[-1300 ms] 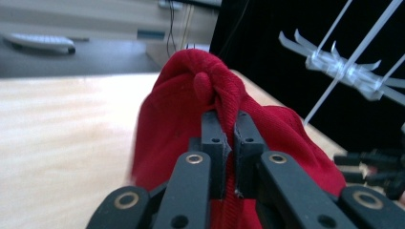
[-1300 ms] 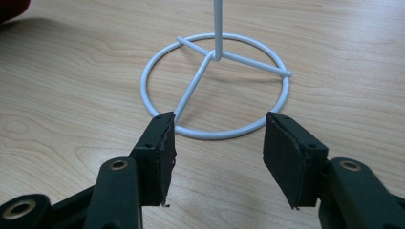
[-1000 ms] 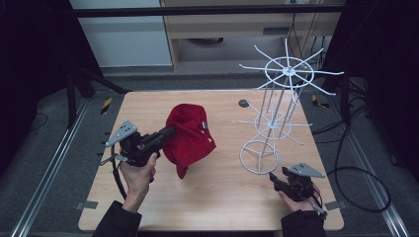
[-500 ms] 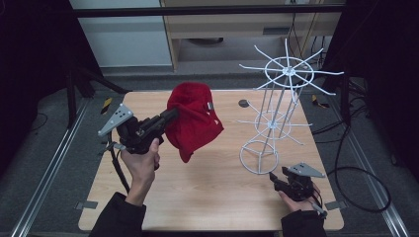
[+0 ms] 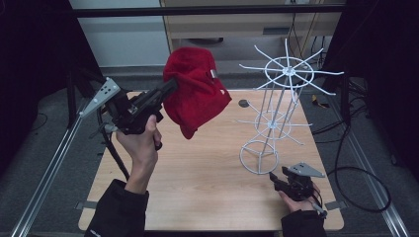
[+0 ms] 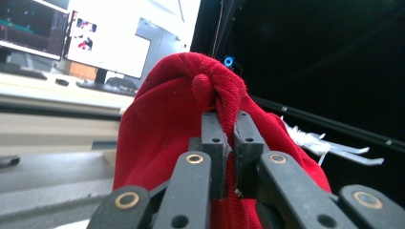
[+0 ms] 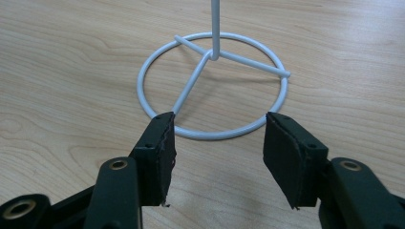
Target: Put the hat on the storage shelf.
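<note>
Wooden surface (image 5: 197,187) carried a white wire rack (image 5: 276,108) at its right side. Red cap (image 5: 195,94) hung in the air above the surface, left of the rack, clamped by its fabric (a bunched fold) in the left gripper (image 6: 228,143). Right gripper (image 7: 217,152) rested low, jaws apart, empty, just before the rack's ring base.

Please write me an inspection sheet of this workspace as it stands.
Surface: wooden table, mostly bare.
Job's things: red cap held in the air; white wire rack upright on the table.
Clutter: small dark disc near the far edge.
Grippers: left gripper shut on the cap's fabric; right gripper open, low before the rack's base ring.
Cables: black cable looped on the floor at the right.
Surroundings: dark curtains, cabinet behind.
</note>
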{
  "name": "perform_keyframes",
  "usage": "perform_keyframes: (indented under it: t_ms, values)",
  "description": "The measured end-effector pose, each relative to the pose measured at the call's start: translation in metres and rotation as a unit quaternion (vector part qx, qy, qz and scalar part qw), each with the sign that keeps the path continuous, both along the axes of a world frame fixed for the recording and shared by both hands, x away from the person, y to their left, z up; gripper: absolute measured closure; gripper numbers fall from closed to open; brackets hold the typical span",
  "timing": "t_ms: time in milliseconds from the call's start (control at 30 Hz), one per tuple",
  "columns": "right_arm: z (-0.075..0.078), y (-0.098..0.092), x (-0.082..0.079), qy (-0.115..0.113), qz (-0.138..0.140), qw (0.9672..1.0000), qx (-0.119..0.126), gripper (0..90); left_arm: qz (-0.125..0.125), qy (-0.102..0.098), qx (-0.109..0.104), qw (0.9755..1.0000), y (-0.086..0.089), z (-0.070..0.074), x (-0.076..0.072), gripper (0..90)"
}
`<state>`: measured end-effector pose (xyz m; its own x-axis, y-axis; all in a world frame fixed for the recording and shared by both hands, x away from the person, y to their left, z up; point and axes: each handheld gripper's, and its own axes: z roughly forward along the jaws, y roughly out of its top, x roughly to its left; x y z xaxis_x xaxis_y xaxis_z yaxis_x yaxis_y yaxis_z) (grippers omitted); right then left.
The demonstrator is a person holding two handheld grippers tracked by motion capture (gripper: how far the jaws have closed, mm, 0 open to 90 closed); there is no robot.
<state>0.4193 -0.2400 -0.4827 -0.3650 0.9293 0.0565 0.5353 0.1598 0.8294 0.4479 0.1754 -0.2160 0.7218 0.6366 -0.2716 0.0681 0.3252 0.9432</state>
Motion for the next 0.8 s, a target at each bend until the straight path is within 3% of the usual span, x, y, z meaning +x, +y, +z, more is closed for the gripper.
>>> perform_keyframes:
  t_ms: [233,533,800]
  values:
    - [-0.001,0.000,0.000,0.002,0.000,1.0000,-0.001,45.2,-0.005,-0.016,-0.015,0.9997,-0.011,0.018,-0.001,85.5]
    - [-0.001,-0.001,0.001,0.002,0.002,1.0000,0.002,45.1,-0.005,-0.024,-0.036,0.9990,-0.025,0.036,0.012,85.5]
    - [-0.001,-0.001,0.001,0.003,0.004,1.0000,0.004,45.0,-0.016,-0.015,-0.028,0.9994,-0.046,0.034,0.022,85.4]
